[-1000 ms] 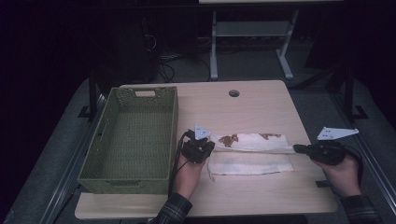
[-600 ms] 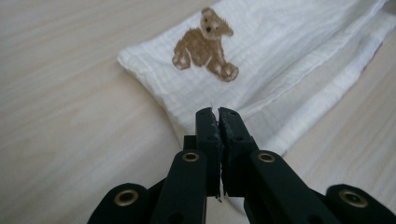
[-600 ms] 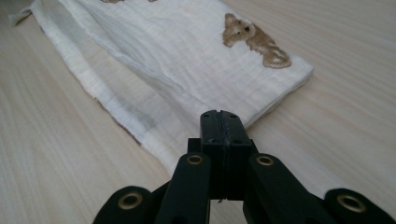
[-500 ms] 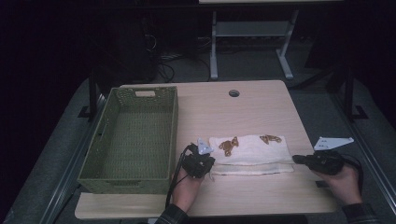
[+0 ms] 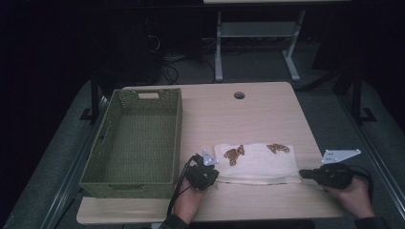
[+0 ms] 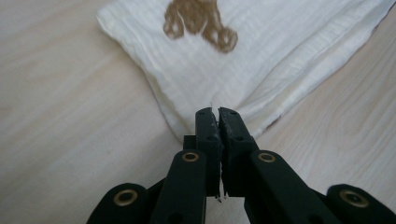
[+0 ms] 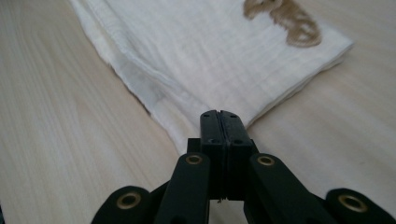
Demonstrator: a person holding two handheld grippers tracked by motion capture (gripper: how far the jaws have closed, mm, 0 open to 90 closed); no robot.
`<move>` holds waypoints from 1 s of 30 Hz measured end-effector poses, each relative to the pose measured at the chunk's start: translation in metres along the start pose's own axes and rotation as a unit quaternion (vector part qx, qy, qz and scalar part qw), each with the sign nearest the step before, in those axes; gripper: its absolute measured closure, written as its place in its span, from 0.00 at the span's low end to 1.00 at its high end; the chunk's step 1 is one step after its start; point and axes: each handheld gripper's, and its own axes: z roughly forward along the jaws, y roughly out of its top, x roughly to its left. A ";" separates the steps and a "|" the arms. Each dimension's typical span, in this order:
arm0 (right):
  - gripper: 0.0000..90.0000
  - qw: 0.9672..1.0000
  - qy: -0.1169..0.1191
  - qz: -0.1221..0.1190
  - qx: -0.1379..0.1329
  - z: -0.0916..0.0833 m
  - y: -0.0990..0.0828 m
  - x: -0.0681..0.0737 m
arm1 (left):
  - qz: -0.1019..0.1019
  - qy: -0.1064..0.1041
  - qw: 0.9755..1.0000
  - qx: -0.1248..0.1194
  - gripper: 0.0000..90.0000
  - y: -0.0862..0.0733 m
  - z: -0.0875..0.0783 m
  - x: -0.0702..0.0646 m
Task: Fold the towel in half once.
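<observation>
Now the table [image 5: 258, 114] carries two main items: a green woven basket [image 5: 136, 138] on its left half, empty as far as the high view shows, and a white cloth [image 5: 258, 164] on the near right part, well apart from the far edge.

Compared with one second ago, the cloth has changed shape. It lay then as two separate strips, a far one bearing the brown prints and a near plain one. It is now one compact rectangle, with the far layer lying on the near one and the two brown prints [image 5: 234, 154] facing up. The fold toward the near edge therefore appears complete.

Both grippers have also come nearer to the person. The left gripper [image 5: 203, 172] sits at the near left corner of the cloth, just beside the basket's near right corner. In the left gripper view its jaws [image 6: 217, 116] stand almost closed, with a thin gap, directly at the cloth's corner; whether a layer of cloth is pinched between them cannot be told.

The right gripper [image 5: 315, 174] sits at the near right corner. In the right gripper view its jaws [image 7: 219, 119] are pressed fully together at the cloth's layered edge; again a grasp on the cloth cannot be confirmed.

Judgement: one fold is finished, and a further fold or transfer to the basket may follow.
</observation>
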 end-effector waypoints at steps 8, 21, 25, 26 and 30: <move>0.78 1.000 0.003 -0.005 -0.007 -0.003 0.003 0.002 | 0.004 0.000 1.000 -0.024 0.71 0.005 -0.004 0.000; 0.74 0.999 -0.025 -0.005 -0.045 -0.003 0.030 -0.017 | -0.003 0.003 0.998 -0.064 0.59 0.041 0.002 0.020; 0.74 0.998 -0.034 0.003 -0.046 0.004 0.039 -0.029 | -0.010 0.011 0.997 -0.076 0.59 0.054 0.010 0.028; 0.74 0.998 -0.035 0.004 -0.046 0.006 0.041 -0.032 | -0.011 0.012 0.997 -0.076 0.59 0.057 0.012 0.030; 0.75 0.998 -0.043 0.014 -0.049 0.016 0.050 -0.046 | -0.012 0.022 0.997 -0.077 0.59 0.067 0.022 0.038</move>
